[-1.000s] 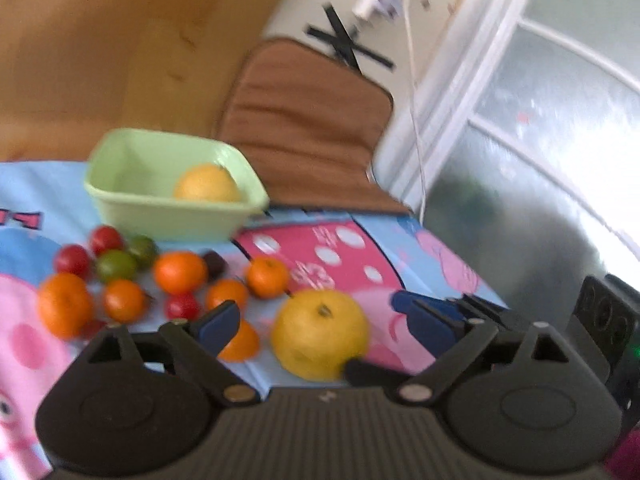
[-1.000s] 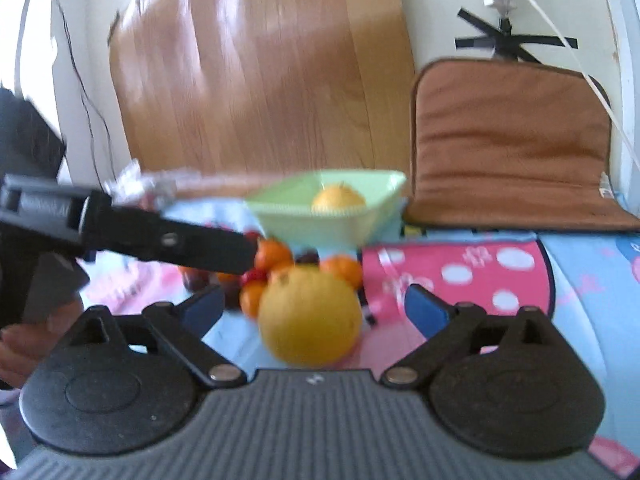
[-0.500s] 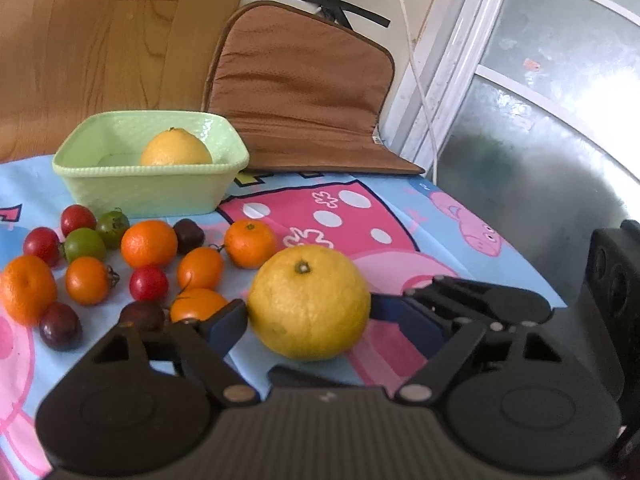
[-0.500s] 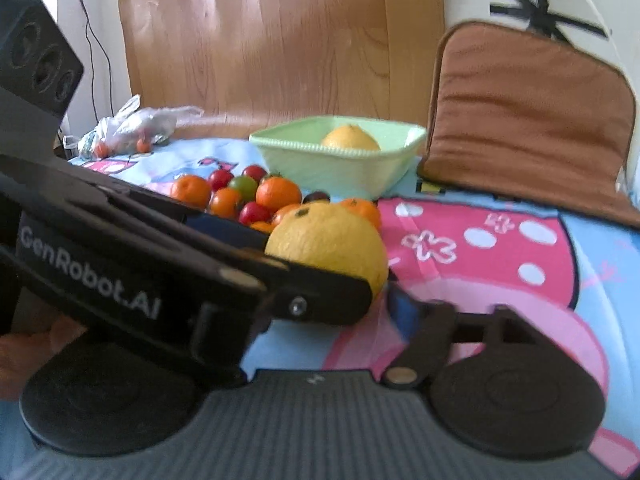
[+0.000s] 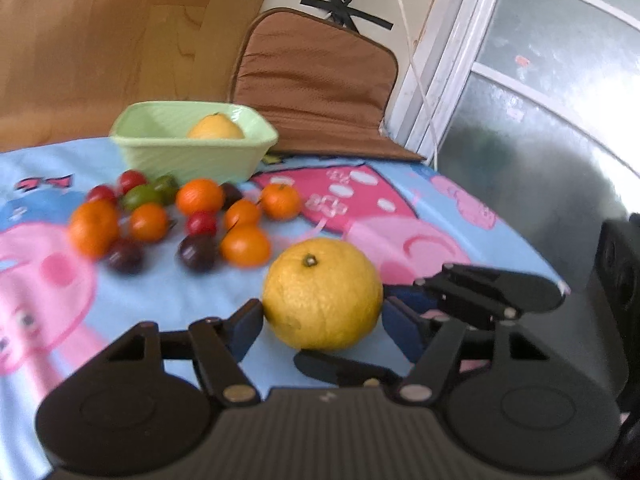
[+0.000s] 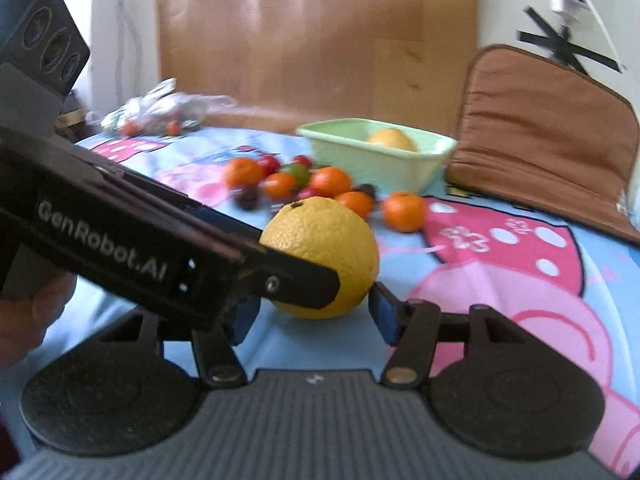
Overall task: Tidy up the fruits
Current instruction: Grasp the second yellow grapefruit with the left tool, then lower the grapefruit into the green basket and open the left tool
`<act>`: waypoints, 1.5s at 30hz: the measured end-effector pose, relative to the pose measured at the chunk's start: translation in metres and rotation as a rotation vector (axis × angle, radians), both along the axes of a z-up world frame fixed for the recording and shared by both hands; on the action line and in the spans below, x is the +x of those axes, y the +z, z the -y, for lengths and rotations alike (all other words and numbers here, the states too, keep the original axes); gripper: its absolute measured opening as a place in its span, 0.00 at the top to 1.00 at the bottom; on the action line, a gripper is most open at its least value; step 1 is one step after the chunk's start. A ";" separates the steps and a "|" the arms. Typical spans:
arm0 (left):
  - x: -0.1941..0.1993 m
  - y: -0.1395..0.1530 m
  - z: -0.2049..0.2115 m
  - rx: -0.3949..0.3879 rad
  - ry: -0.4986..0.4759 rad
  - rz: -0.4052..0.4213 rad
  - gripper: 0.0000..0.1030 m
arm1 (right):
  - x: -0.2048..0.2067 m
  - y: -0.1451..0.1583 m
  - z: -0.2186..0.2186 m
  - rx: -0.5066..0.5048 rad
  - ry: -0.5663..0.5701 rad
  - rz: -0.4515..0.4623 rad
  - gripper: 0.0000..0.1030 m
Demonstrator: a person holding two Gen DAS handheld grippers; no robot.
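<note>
A large yellow citrus [image 5: 322,294] sits on the cartoon tablecloth, also seen in the right wrist view [image 6: 324,256]. My left gripper [image 5: 320,320] straddles it, fingers [image 5: 244,326] open at its sides, the left pad touching. My right gripper [image 6: 314,316] is open just in front of the same fruit, and the left gripper's finger crosses its view. A green bowl [image 5: 188,160] at the back holds another yellow citrus [image 5: 216,130]. Several small oranges [image 5: 245,245], red, green and dark tomatoes [image 5: 198,251] lie between bowl and citrus.
A brown cushion [image 5: 320,88] leans against the wall behind the bowl. A wooden board [image 6: 312,40] stands at the back. A plastic bag [image 6: 160,112] with small fruit lies far left. The table edge drops off at the right [image 5: 540,264].
Both grippers have moved in closer around the large yellow citrus. The left gripper's finger now overlaps the fruit in the right wrist view. The fruit has not left the cloth.
</note>
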State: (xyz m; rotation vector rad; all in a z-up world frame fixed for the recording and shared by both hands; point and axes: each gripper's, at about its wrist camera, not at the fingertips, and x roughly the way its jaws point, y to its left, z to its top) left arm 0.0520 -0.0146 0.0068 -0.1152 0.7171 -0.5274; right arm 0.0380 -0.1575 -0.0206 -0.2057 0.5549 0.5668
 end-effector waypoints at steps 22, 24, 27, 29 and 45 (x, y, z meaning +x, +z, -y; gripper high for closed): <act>-0.054 0.005 -0.033 0.056 0.093 0.010 0.14 | -0.050 0.009 -0.038 -0.023 0.104 0.049 0.24; -0.053 0.007 -0.030 0.062 0.092 0.023 0.14 | -0.052 0.012 -0.036 -0.026 0.098 0.074 0.21; -0.050 0.007 -0.028 0.076 0.092 0.033 0.15 | -0.051 0.011 -0.038 -0.051 0.110 0.087 0.21; -0.048 0.007 -0.027 0.080 0.091 0.028 0.15 | -0.048 0.009 -0.039 -0.063 0.108 0.084 0.21; -0.031 0.013 -0.040 -0.019 0.075 -0.007 0.31 | -0.043 0.013 -0.040 -0.024 0.171 0.060 0.39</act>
